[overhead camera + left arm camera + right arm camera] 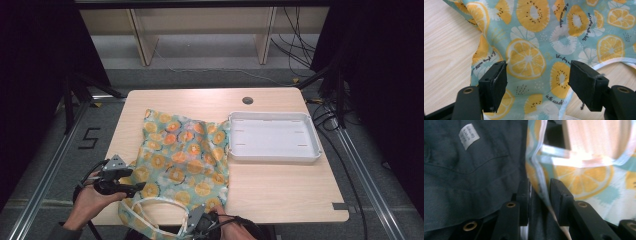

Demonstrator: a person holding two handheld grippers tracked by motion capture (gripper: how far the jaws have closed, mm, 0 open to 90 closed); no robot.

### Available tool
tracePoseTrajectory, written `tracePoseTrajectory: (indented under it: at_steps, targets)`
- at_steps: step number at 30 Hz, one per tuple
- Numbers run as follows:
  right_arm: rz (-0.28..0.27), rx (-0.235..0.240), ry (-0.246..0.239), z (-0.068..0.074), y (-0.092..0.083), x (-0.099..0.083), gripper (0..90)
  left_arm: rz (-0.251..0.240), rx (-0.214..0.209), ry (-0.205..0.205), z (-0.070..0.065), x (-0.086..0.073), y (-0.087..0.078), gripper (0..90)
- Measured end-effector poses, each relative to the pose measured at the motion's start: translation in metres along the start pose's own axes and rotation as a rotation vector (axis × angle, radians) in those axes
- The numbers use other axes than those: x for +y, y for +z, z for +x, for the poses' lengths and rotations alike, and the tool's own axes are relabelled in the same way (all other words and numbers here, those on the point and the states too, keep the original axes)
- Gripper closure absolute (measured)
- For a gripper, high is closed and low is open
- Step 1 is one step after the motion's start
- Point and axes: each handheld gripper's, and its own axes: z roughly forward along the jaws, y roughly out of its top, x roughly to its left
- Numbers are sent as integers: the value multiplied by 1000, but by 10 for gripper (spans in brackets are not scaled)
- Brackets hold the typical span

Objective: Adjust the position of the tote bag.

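Note:
A teal cloth (185, 155) printed with orange citrus slices lies spread on the left half of the wooden table (280, 190), and its near end hangs over the front edge. My left gripper (136, 182) sits at the cloth's near left edge. Seen from the left gripper view, my left gripper (537, 77) stands open just above the cloth (529, 55). My right gripper (189, 226) is at the table's front edge. In the right gripper view, my right gripper (540, 187) has its jaws close together, with the white-trimmed edge of the cloth (579, 180) between them and a small gap left.
A shallow white tray (272, 116) stands on the right half of the table, touching the cloth's right edge. The cloth's white strap loop (150, 205) lies by the front edge. Dark grey fabric with a white label (469, 132) hangs left of the right gripper.

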Motion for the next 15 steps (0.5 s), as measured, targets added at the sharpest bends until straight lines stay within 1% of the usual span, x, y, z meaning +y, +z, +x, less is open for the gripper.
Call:
tracePoseTrajectory:
  at_steps: [1, 2, 3, 4, 5, 6, 7, 8, 9, 10, 11, 12, 13, 14, 15]
  targets:
    - [6, 5, -8, 0, 1, 0, 698, -1, 0, 1, 0, 0, 0, 305]
    - [9, -1, -27, 0, 2, 0, 785, -2, -5, -10, -1, 0, 1, 305]
    - [9, -1, -27, 0, 2, 0, 785, -2, -5, -10, -1, 0, 1, 305]
    - [18, 2, -28, 0, 1, -1, 830, -3, -1, 5, 0, 0, 1, 305]
    - [9, 2, -56, -1, 1, 0, 864, -3, -1, 0, -1, 0, 1, 305]
    - [9, 13, -68, -2, -1, 0, 900, -2, -1, 0, -1, 0, 1, 305]
    - [9, 13, -68, -2, -1, 0, 900, -1, 4, 1, 0, 0, 1, 305]
    - [9, 11, -48, -2, -2, -1, 900, -1, -1, -2, -1, 0, 1, 305]
    - [3, 14, -39, -2, -4, -1, 900, -4, 0, -7, -1, 0, 1, 305]
    - [-9, 33, -6, -2, -7, -1, 900, 2, 0, 4, 0, 1, -1, 305]
    - [-9, 33, -6, -2, -7, -1, 900, 2, 0, 4, 0, 1, -1, 305]
    - [-18, 27, -6, -2, -10, 0, 900, 0, 3, 15, 0, 1, -1, 305]
    - [-42, 32, -11, -4, -13, 1, 900, -4, 2, 16, 0, 1, -2, 305]
    - [-47, 37, 3, -4, -15, 1, 900, -3, -1, 10, 0, 2, -2, 305]
    - [-66, 14, -21, -7, -18, 2, 900, -2, -2, -1, -1, 2, -3, 305]
